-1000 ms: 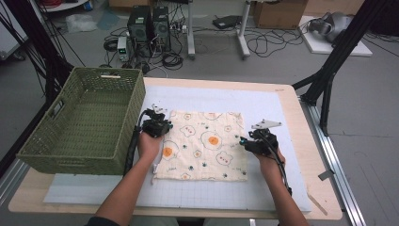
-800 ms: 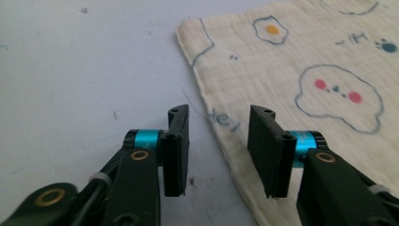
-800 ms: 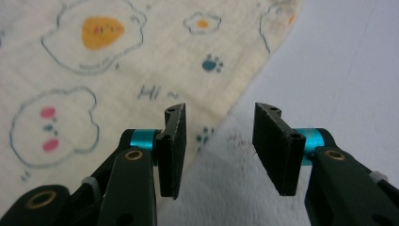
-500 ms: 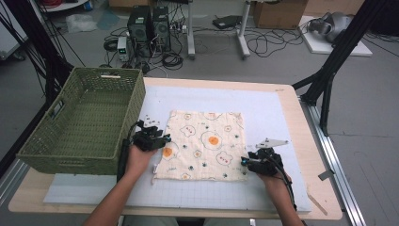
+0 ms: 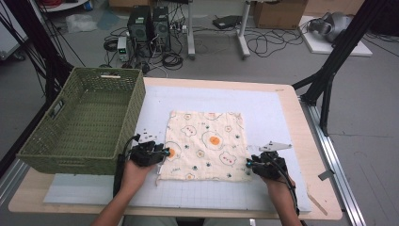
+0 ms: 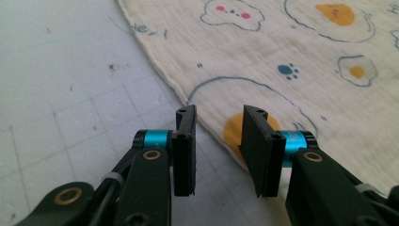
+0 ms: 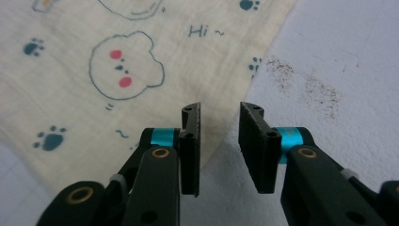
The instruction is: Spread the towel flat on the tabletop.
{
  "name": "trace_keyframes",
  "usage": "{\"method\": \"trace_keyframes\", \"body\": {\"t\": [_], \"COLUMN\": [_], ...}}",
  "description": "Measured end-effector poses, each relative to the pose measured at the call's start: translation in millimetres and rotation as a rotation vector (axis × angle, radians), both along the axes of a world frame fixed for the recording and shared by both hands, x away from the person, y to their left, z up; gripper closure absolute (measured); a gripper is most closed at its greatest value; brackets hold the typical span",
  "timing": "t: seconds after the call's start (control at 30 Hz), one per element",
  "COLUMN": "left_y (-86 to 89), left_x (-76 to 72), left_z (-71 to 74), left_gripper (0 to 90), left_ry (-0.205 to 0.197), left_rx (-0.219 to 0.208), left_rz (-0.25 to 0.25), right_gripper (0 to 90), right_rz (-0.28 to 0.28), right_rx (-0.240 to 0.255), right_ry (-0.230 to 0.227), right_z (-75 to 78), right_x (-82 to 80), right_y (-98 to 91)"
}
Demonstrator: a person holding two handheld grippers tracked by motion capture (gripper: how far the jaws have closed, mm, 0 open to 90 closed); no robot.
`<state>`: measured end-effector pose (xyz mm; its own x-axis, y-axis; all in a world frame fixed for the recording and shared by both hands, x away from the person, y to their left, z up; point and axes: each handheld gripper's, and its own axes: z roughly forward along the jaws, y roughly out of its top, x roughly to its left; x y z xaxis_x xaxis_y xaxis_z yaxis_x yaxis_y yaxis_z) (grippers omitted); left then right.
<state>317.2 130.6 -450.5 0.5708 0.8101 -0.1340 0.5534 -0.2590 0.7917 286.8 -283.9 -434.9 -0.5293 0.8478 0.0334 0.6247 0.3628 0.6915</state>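
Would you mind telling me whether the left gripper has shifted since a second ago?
Yes. The left gripper has come toward the table's near edge, from alongside the cloth's far left part down to its near-left corner.

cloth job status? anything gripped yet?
Done: the cloth lies flat on the mat, and both grippers sit at its near corners. In hand: the left gripper and right gripper straddle the cloth's edges, jaws just closing, pads not yet pinching. Left: grip and whatever follows; the basket holds nothing.
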Motion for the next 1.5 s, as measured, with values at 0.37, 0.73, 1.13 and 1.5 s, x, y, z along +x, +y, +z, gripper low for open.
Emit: {"method": "trace_keyframes", "body": {"t": [0.37, 0.73, 1.13, 1.5], "left_y": [-1.5, 14.3, 5.8, 7.5], "left_x": [-16.6, -21.6, 0.0, -1.4], "left_z": [2.1, 6.3, 21.0, 24.6], "left_gripper": [89.1, 81.9, 32.2, 22.0], "left_ry": [-0.033, -0.033, -0.139, -0.161], "left_rx": [0.083, 0.057, -0.150, -0.174], "left_rz": [-0.067, -0.041, -0.106, -0.117], "right_gripper": [76.6, 54.5, 18.0, 11.6], "right_rz": [0.059, 0.029, -0.064, -0.074], "right_rx": [0.001, 0.000, 0.069, 0.040], "right_ry": [0.031, -0.018, -0.211, -0.255], "right_z": [-3.6, 7.5, 27.0, 25.2], "right_x": [-8.6, -19.7, 7.3, 18.6], "right_y": [0.1, -6.6, -13.8, -16.5]}}
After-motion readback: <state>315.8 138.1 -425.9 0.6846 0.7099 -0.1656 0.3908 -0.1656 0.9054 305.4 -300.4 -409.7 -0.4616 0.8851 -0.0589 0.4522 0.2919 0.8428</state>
